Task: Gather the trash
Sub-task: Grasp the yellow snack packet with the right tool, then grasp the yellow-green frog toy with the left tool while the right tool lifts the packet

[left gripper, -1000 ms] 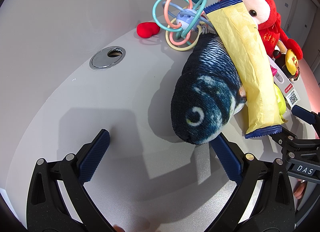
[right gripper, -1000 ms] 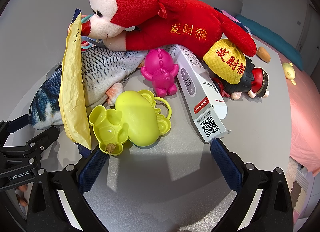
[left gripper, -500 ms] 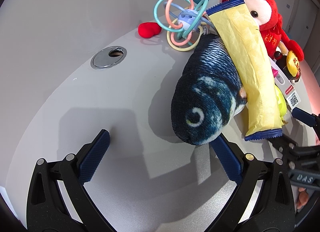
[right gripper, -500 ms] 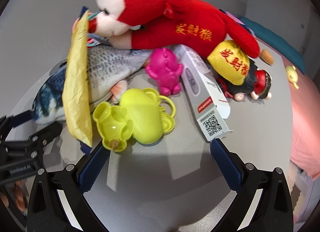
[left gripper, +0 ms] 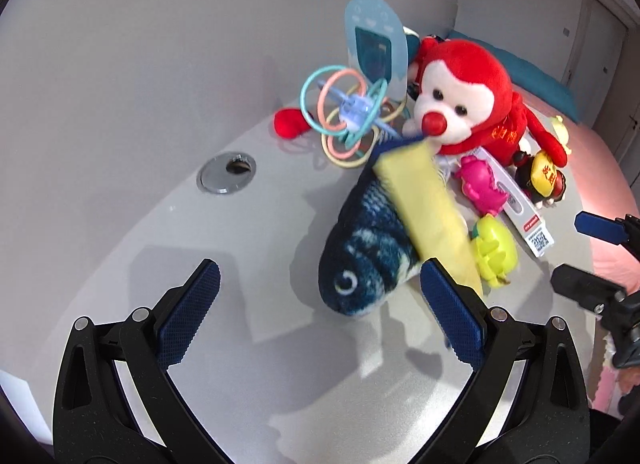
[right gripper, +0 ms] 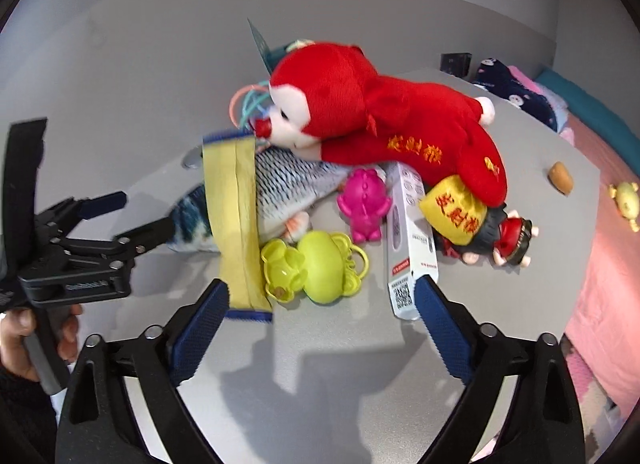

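- Both cameras sit farther back from the pile than a second ago; the toys fill less of each view and more grey worktop shows in front
- The yellow wrapper lies along the plush fish as before, its far end under the red monkey's nose; in the right view the yellow wrapper runs from 11 o'clock down to the near-left pad
- Left gripper: jaws spread, holding nothing, the fish's head just inside the 3 o'clock pad
- Right gripper: jaws spread, empty, with the lime toy at 12 o'clock and the white box by the right pad
- In the right view the left gripper reaches in from 9 o'clock toward the fish, a hand on its handle
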Motion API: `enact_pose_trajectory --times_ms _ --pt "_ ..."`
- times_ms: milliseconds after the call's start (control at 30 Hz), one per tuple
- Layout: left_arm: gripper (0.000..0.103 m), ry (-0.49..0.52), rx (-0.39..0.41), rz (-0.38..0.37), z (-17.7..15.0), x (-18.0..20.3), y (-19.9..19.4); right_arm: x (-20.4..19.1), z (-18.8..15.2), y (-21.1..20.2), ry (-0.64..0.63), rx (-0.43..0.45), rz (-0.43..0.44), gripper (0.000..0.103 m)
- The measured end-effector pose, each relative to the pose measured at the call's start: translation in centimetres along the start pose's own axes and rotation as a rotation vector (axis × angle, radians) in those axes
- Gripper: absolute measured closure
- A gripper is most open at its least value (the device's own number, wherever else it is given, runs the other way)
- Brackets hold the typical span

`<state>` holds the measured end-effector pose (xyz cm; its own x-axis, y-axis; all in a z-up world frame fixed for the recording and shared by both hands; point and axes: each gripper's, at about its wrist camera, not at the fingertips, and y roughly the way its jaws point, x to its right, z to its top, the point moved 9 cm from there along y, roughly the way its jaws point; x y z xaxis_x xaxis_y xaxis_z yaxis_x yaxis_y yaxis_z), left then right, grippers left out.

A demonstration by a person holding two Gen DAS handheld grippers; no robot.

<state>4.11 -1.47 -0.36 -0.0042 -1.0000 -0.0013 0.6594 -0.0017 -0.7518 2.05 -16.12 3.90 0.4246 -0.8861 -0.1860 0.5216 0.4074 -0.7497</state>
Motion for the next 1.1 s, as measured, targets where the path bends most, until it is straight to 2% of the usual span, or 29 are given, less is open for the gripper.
enact_pose_trajectory --times_ms 67,133,300,533,633,667,733,967,1100 --pt "0.006 -0.01 0.006 0.003 0.6 -0.4 -0.2 -1.2 0.6 0.4 -0.011 -0.027 0.056 0.038" --pt "0.006 -0.033 0.001 0.001 0.8 -1.1 -0.2 -2.3 1.0 1.1 -0.034 -0.048 0.093 0.046" --pt "0.006 -0.084 -0.017 -0.002 0.5 -3.2 0.2 -5.5 1.4 3.5 -0.115 -0.089 0.124 0.053" --pt "0.006 -0.11 -0.028 -0.009 -0.1 -4.5 0.9 -7.5 1.1 7.7 -0.185 -0.171 0.093 0.06" --pt "0.006 -0.116 -0.03 -0.018 -0.3 -4.3 1.0 -7.8 0.8 9.0 -0.198 -0.208 0.094 0.071" --pt "0.006 -0.116 -0.032 -0.018 -0.4 -4.2 0.9 -7.7 0.8 9.2 -0.194 -0.209 0.098 0.079" --pt "0.006 -0.116 -0.033 -0.016 -0.4 -3.9 1.0 -7.0 1.0 9.3 -0.183 -0.199 0.116 0.085" --pt "0.006 -0.083 -0.012 -0.028 0.3 -1.3 -0.2 -4.6 2.5 4.4 -0.149 -0.081 0.139 0.085" --pt "0.006 -0.038 -0.011 -0.046 0.8 2.0 -0.4 -1.7 2.6 1.8 -0.11 -0.037 0.128 0.085"
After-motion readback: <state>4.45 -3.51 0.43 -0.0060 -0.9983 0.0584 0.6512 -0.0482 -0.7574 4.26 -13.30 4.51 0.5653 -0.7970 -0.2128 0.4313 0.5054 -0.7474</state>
